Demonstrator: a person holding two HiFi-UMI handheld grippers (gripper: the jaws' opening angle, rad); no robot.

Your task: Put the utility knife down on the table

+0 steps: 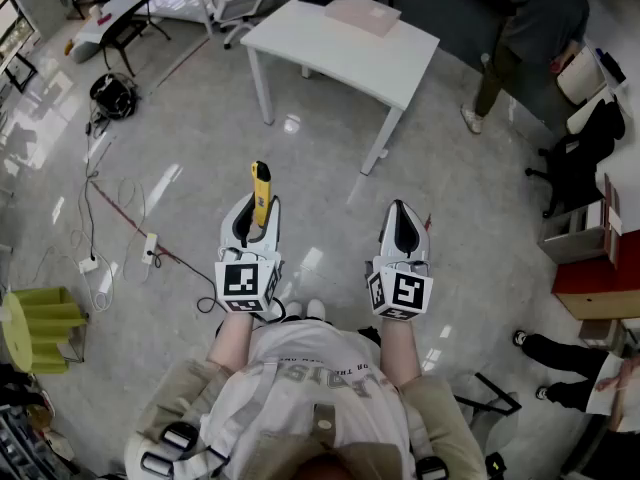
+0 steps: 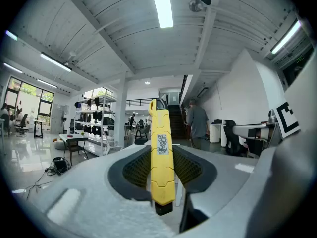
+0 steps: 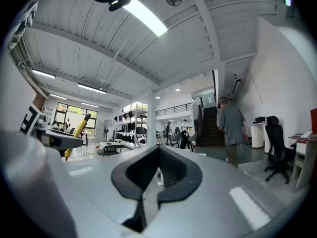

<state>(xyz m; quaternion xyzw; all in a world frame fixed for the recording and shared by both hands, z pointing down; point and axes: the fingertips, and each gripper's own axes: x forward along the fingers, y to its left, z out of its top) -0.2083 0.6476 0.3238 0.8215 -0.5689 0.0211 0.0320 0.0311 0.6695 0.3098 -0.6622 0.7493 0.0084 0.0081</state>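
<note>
A yellow utility knife (image 1: 260, 190) with a black end stands between the jaws of my left gripper (image 1: 254, 211), which is shut on it; its tip sticks out forward past the fingertips. In the left gripper view the knife (image 2: 161, 152) runs upright through the middle of the black pads, a small label on its face. My right gripper (image 1: 402, 215) is held level beside it, shut with nothing between its pads (image 3: 171, 168). From the right gripper view the knife (image 3: 78, 133) shows at the far left. The white table (image 1: 340, 53) stands ahead, across the floor from both grippers.
A flat pinkish box (image 1: 362, 13) lies on the table's far end. A person (image 1: 530, 28) stands at the upper right near a black office chair (image 1: 575, 168). Cables and a power strip (image 1: 150, 250) trail over the floor at left. A red cabinet (image 1: 600, 288) stands at right.
</note>
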